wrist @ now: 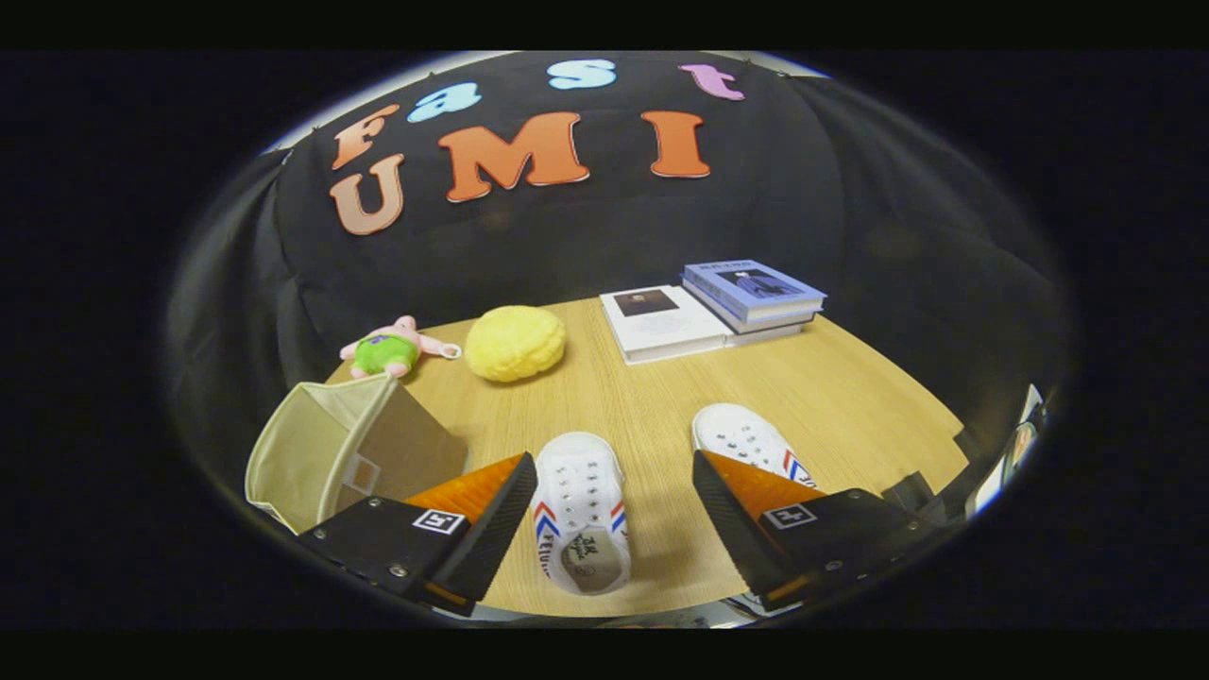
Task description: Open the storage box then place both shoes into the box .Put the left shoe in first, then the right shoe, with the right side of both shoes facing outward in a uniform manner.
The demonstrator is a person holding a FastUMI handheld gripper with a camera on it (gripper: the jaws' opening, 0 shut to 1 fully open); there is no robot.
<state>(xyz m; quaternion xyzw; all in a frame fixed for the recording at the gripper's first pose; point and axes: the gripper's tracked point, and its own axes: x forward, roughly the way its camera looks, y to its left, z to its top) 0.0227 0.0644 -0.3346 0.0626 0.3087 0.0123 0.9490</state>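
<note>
Gripper view: my gripper (614, 505) hangs above the wooden table (850, 387) with its fingers spread wide, holding nothing. One white canvas shoe (579, 510) lies between them, toe pointing away, insole up; the second shoe (751, 444) lies just beyond the right finger, partly hidden behind it. The storage box (335, 449), beige fabric with soft walls, sits beside the left finger; its opening looks tipped toward me, though I cannot tell whether a lid or flap remains to be dealt with. Risk, as I judge it: I cannot say from here which shoe is the left one, so grabbing the nearer shoe could break the required order. The box walls look limp and could fold or slide under a push. Canvas uppers are pliant, rubber toe caps smooth; a pinch on the toe may slip, so the collar looks safer. Beyond lie a fuzzy yellow round cushion (515, 343), a small plush toy (387, 349) and stacked books (718, 307), well apart from the work.
</note>
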